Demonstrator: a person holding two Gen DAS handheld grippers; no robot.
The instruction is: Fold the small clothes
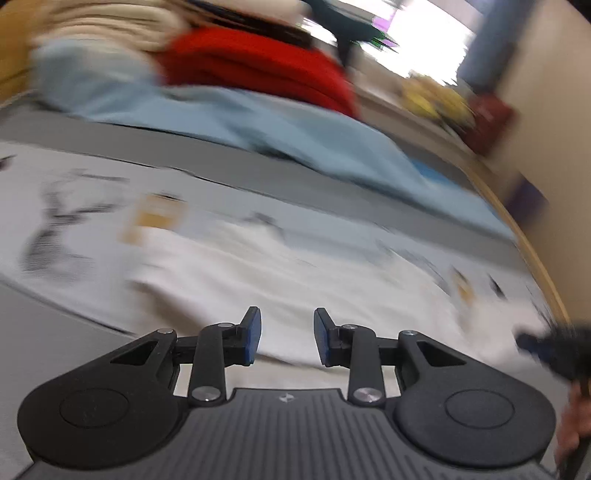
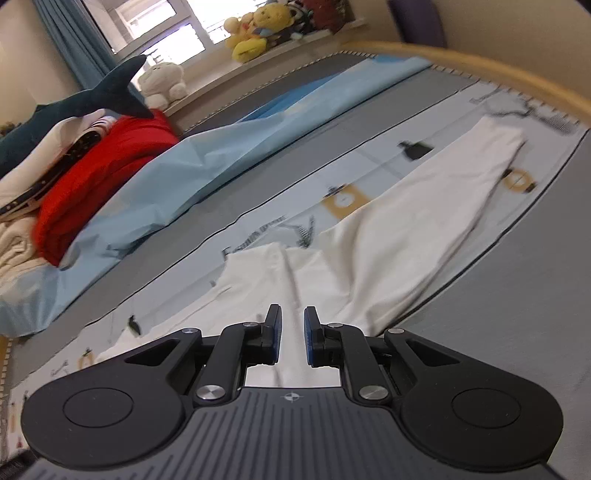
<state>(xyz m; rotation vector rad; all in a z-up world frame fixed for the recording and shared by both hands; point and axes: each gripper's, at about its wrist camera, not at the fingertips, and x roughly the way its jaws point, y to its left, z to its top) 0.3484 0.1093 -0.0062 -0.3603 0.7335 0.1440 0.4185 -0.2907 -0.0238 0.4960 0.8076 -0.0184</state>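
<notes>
A white garment (image 2: 388,236) lies spread on a patterned sheet (image 2: 413,155) on the bed, one long part reaching toward the far right corner. My right gripper (image 2: 293,341) hovers just above its near part, jaws a little apart and empty. In the blurred left wrist view the same white garment (image 1: 229,273) lies ahead of my left gripper (image 1: 287,336), which is open and empty above the cloth. The other gripper's dark body (image 1: 554,350) shows at the right edge there.
A light blue sheet (image 2: 192,162) lies crumpled behind the garment. A red folded cloth (image 2: 96,177), cream clothes (image 2: 14,240) and a shark plush (image 2: 74,107) are piled at the left. Stuffed toys (image 2: 258,29) sit on the windowsill. The bed's wooden rim (image 2: 480,62) curves at right.
</notes>
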